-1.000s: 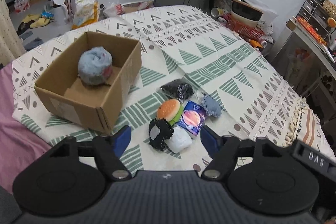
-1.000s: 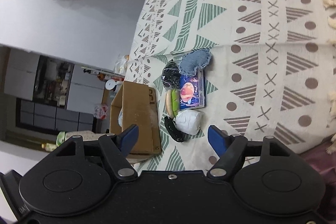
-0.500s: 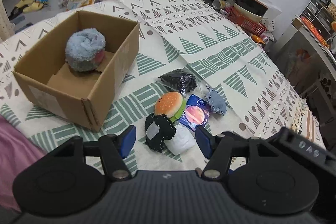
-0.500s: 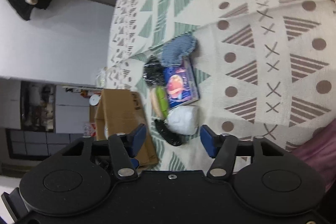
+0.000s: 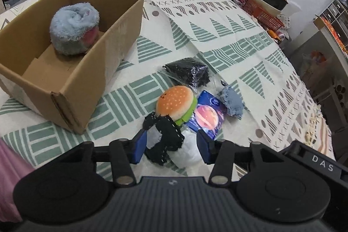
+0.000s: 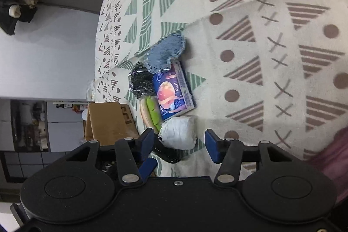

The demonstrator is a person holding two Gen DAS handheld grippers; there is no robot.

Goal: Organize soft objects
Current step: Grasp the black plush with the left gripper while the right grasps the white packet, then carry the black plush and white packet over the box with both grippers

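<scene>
A cluster of soft things lies on the patterned cloth: a black-and-grey stitched plush point(image 5: 163, 138), a white pouch point(image 5: 190, 149), a burger plush point(image 5: 175, 102), a blue tissue pack point(image 5: 206, 116), a denim heart point(image 5: 231, 101) and a black bag point(image 5: 188, 73). My left gripper point(image 5: 170, 145) is open, its jaws on either side of the black plush and white pouch. My right gripper point(image 6: 179, 145) is open just before the white pouch point(image 6: 179, 132), beside the tissue pack point(image 6: 171, 92) and denim heart point(image 6: 166, 53). A fluffy blue roll point(image 5: 74, 29) sits in the cardboard box point(image 5: 71, 88).
The cardboard box point(image 6: 108, 121) stands left of the cluster. A red basket and jars point(image 5: 265, 12) crowd the cloth's far right edge. A fringed cloth edge point(image 5: 313, 127) runs along the right. Pink bedding point(image 5: 10, 166) lies at the near left.
Both grippers have moved in closer to the cluster. The left gripper's jaws now straddle the black plush and white pouch; the right gripper has closed in on the white pouch.
</scene>
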